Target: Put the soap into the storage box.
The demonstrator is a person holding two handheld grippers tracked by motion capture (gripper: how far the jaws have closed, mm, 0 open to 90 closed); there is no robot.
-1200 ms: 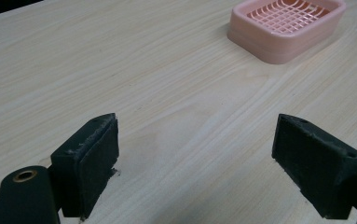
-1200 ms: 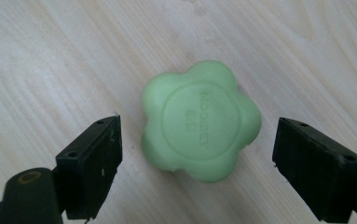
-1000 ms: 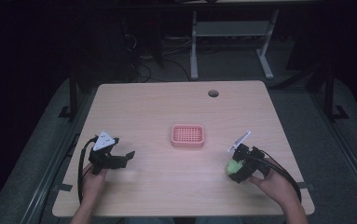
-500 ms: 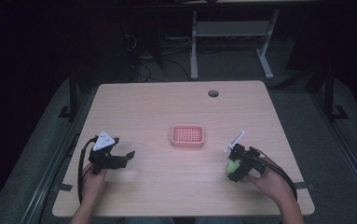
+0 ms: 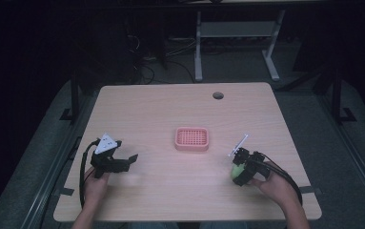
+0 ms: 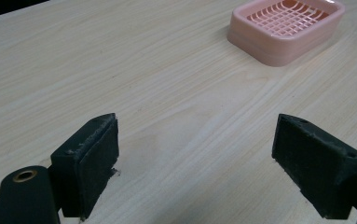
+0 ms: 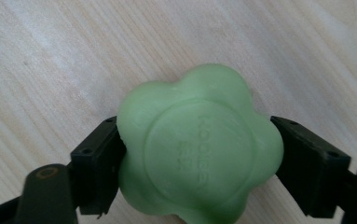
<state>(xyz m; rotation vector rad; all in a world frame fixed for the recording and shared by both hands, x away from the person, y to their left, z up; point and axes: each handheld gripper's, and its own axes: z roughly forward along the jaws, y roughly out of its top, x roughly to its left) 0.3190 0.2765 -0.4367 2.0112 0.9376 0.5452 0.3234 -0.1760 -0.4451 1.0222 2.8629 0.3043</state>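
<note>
2 grippers on the light wooden table (image 5: 170, 114) here, each held in a person's hand. The right gripper (image 7: 197, 163) is pinching a pale green flower-shaped bar of soap (image 7: 197, 151), 1 black jaw pressed against each side of it. In the right gripper view the soap sits dead centre between the jaws, flat face toward the camera, with some raised lettering on it that's too soft to read. The wood grain of the table is right behind it; can't tell whether the soap is touching the surface or just above it. From the high view the same right gripper (image 5: 241, 169) is near the person's edge of the table, with the green soap (image 5: 238, 170) at its tip.

The left gripper (image 6: 197, 163) has its jaws spread wide, nothing between them but bare table. Ahead of it and off to its right is a pink plastic soap dish with a grid-pattern top (image 6: 288, 25), well apart from the jaws. In the high view the left gripper (image 5: 127, 161) rests low over the table, and the pink dish (image 5: 192, 139) lies between the 2 grippers, a bit further out from the person than either one. The dish is ahead and to the left of the right gripper, near it but not touching.
</note>
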